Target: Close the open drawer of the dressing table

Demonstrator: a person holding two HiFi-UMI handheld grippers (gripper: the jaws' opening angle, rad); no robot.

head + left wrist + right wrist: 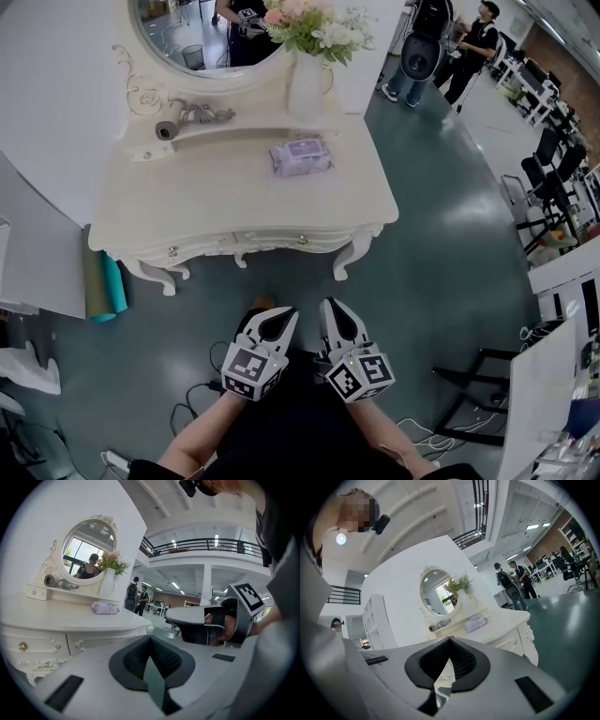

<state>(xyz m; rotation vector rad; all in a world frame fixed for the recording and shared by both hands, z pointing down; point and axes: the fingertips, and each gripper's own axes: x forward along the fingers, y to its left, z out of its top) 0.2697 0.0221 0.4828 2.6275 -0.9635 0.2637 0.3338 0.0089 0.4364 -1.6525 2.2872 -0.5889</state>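
Hanging well back from the counter (216, 187), left gripper (277, 323) and right gripper (337, 319) are pinched together, empty; drawer front (281, 241) lies straight ahead, widthwise.

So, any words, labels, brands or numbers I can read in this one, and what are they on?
No readable text anywhere in these views.
Purple packet on the dressing table: any print is too blurred to read.
Left marker cube and right marker cube: black-and-white square patterns only, no letters or numbers.
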